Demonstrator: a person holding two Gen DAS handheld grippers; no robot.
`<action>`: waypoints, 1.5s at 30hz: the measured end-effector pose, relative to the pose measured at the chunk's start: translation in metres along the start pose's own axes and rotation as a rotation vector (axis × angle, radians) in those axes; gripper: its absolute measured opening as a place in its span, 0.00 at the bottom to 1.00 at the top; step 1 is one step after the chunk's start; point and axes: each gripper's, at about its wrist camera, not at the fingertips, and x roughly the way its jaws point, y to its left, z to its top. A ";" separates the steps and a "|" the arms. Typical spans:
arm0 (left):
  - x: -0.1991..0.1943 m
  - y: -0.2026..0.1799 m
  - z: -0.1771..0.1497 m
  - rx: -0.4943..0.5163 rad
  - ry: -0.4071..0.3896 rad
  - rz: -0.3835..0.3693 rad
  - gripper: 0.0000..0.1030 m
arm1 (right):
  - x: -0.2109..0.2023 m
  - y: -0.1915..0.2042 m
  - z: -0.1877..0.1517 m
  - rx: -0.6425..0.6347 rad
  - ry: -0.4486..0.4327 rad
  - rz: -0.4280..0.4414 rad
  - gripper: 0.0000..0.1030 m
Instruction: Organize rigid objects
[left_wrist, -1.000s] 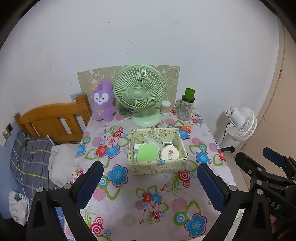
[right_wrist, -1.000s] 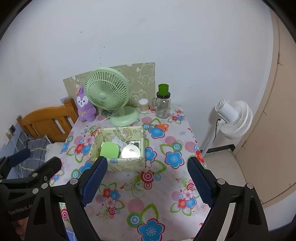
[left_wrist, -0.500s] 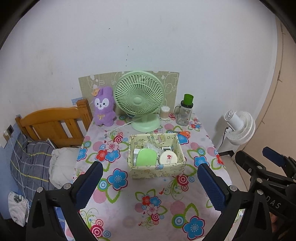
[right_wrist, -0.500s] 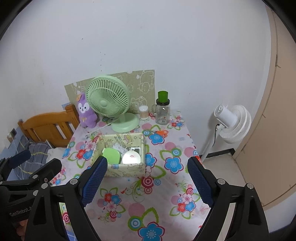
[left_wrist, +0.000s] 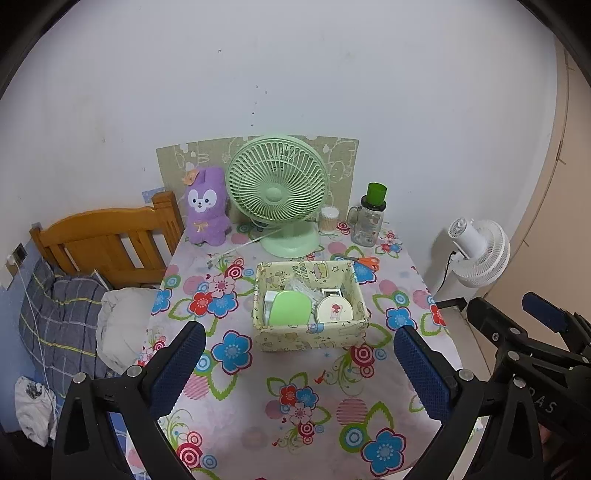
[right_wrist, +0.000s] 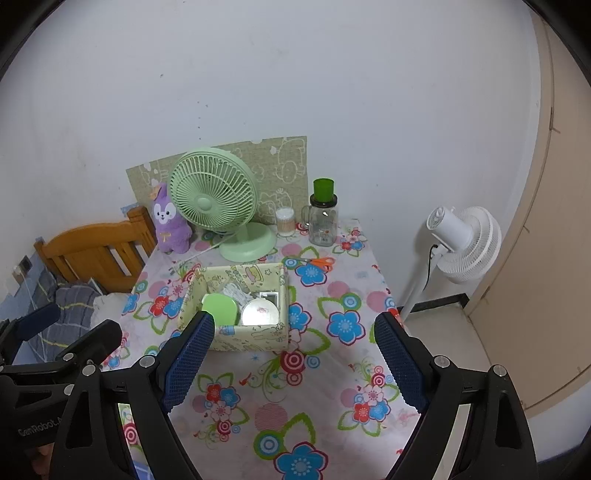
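Orange scissors (right_wrist: 320, 262) lie at 12 o'clock, nearer right gripper (right_wrist: 293, 363); both grippers' fingers (left_wrist: 177, 365) spread, empty.

I see a tabletop (left_wrist: 295, 406) covered in white cloth with blue, red and pink flowers. The box (left_wrist: 310, 338) is pale yellow with cartoon prints, the desk fan (left_wrist: 277, 192) mint green, the plush rabbit (left_wrist: 206, 206) purple. My gripper pads (right_wrist: 190, 363) are blue on black frames.

This was a home bedroom. A wooden bed headboard (left_wrist: 107, 240) with a plaid blanket (left_wrist: 55, 317) filled the lower left of the frame, beside a table under a flowered cloth (left_wrist: 295, 406). A purple plush toy (left_wrist: 206, 205), a green desk fan (left_wrist: 277, 188) and what looked like a cotton-swab jar (left_wrist: 328, 219) stood there.
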 end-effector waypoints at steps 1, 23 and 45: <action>0.000 0.000 0.000 0.001 -0.001 0.000 1.00 | 0.001 -0.001 0.000 0.001 0.000 -0.001 0.88; -0.003 0.002 -0.001 -0.018 -0.014 0.020 1.00 | 0.000 0.003 -0.001 -0.011 -0.022 -0.017 0.88; -0.010 0.005 0.000 -0.018 -0.040 0.025 1.00 | -0.008 0.009 0.001 -0.010 -0.055 -0.014 0.88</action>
